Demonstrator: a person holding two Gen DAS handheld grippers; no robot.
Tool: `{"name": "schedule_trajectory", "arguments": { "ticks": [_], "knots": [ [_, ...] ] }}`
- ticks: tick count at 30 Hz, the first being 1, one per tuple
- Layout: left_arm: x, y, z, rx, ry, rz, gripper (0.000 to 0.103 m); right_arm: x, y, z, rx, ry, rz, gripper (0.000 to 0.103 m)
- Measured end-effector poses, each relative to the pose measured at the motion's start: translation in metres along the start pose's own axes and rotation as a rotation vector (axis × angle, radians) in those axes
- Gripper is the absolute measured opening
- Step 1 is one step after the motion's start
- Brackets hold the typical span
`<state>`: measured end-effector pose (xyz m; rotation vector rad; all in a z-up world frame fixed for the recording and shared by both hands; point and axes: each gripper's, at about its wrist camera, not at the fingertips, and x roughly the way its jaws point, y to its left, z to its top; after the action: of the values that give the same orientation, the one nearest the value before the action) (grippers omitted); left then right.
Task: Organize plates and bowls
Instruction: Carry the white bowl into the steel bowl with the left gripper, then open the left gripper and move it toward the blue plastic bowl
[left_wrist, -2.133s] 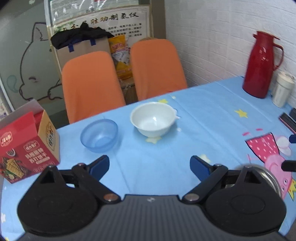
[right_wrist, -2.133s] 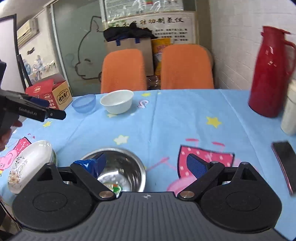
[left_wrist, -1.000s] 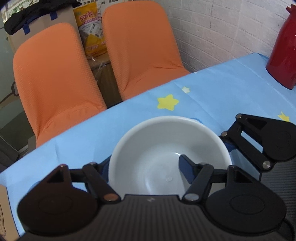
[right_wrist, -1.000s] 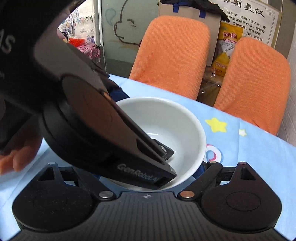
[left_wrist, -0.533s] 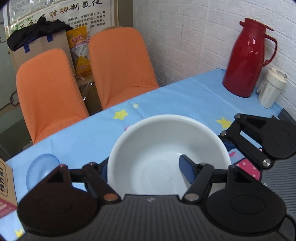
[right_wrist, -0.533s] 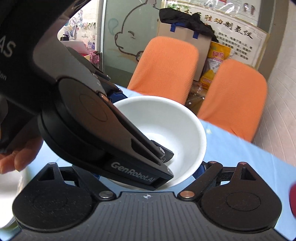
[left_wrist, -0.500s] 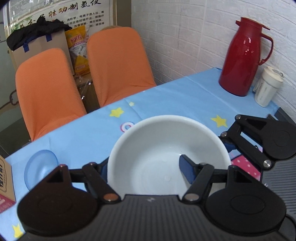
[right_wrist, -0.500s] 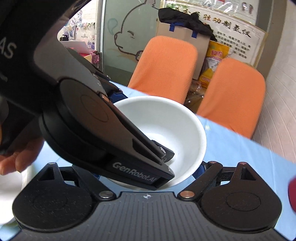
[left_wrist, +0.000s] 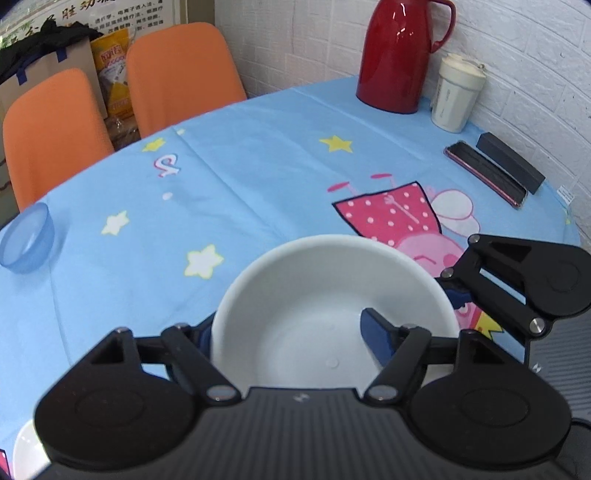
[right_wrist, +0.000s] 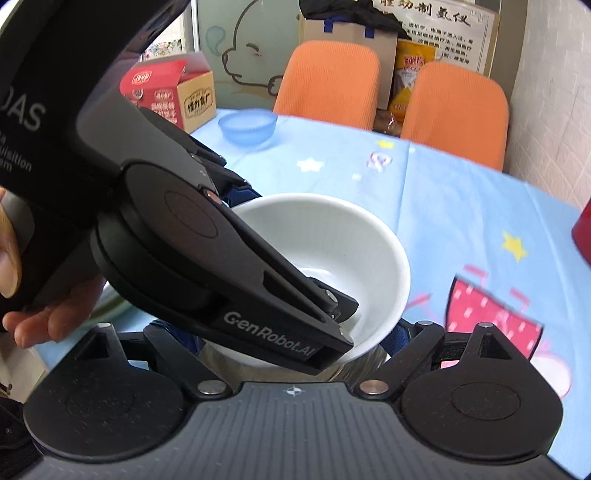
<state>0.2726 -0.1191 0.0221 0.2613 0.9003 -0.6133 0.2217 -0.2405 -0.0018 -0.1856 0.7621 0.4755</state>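
White bowl (left_wrist: 317, 295) between both grippers, rim astride left gripper (left_wrist: 291, 332)

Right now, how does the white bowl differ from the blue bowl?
The white bowl is opaque and the larger; the blue bowl is translucent and smaller. The white bowl sits between both tongs, the left straddling its rim; the blue bowl stands alone at the table's far edge. Both are upright and empty.

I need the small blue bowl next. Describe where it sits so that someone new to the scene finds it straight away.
Start from the two orange chairs at the table's far edge. On the blue tablecloth just before them, beside the red carton, stands the blue bowl. It is see-through blue and empty, unlike the white bowl.
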Motion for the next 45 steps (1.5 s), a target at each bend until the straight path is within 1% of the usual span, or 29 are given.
{"name": "schedule_trajectory", "arguments": {
  "ticks": [2,6,7,9,12,13,16,18,21,25,28,29,32,34,36,39,42,45],
  "knots": [
    [0.006,0.000,-0.008,-0.007,0.004,0.000,0.074,0.007,0.000,-0.004,0.015,0.010,0.011,0.079],
    [0.011,0.002,-0.014,-0.014,-0.010,-0.012,0.074,0.015,-0.003,-0.005,0.018,0.007,-0.003,0.079],
    [0.011,0.002,-0.014,-0.015,-0.014,-0.015,0.075,0.016,-0.005,-0.003,0.016,0.007,-0.004,0.079],
    [0.011,0.004,-0.013,-0.019,-0.017,-0.032,0.085,0.014,-0.006,0.000,0.015,0.007,-0.007,0.079],
    [0.007,0.010,-0.012,-0.041,-0.023,-0.060,0.088,0.006,0.001,-0.003,-0.018,0.013,-0.029,0.079],
    [0.005,0.012,-0.011,-0.048,-0.023,-0.071,0.088,-0.004,0.007,-0.013,-0.029,0.013,-0.038,0.079],
    [0.000,0.018,-0.008,-0.063,-0.030,-0.093,0.090,-0.010,0.008,-0.015,-0.035,0.029,-0.059,0.080],
    [-0.003,0.020,-0.007,-0.067,-0.036,-0.100,0.094,-0.011,0.006,-0.016,-0.033,0.041,-0.070,0.080],
    [-0.009,0.023,-0.008,-0.065,-0.042,-0.048,0.094,-0.018,-0.001,-0.021,-0.001,0.054,-0.076,0.080],
    [-0.023,0.038,-0.010,-0.106,-0.062,-0.036,0.094,-0.039,-0.010,-0.036,0.054,0.060,-0.051,0.080],
    [-0.029,0.044,-0.011,-0.122,-0.078,-0.015,0.094,-0.059,-0.017,-0.047,0.102,0.040,-0.024,0.080],
    [-0.030,0.046,-0.010,-0.126,-0.080,-0.009,0.094,-0.063,-0.019,-0.050,0.113,0.034,-0.028,0.080],
    [-0.033,0.048,-0.010,-0.142,-0.088,-0.007,0.094,-0.071,-0.026,-0.055,0.140,0.005,-0.076,0.080],
    [-0.033,0.048,-0.011,-0.145,-0.084,-0.009,0.094,-0.074,-0.035,-0.056,0.185,-0.022,-0.088,0.080],
    [-0.033,0.047,-0.012,-0.141,-0.082,-0.005,0.094,-0.069,-0.042,-0.057,0.213,-0.019,-0.089,0.080],
    [-0.033,0.048,-0.014,-0.146,-0.083,-0.001,0.094,-0.049,-0.050,-0.056,0.239,0.002,-0.098,0.080],
    [-0.034,0.050,-0.016,-0.152,-0.078,0.003,0.094,-0.032,-0.052,-0.055,0.269,0.021,-0.061,0.080],
    [-0.038,0.054,-0.017,-0.148,-0.084,0.017,0.094,-0.034,-0.048,-0.056,0.260,0.019,-0.051,0.080]
  ]
}}
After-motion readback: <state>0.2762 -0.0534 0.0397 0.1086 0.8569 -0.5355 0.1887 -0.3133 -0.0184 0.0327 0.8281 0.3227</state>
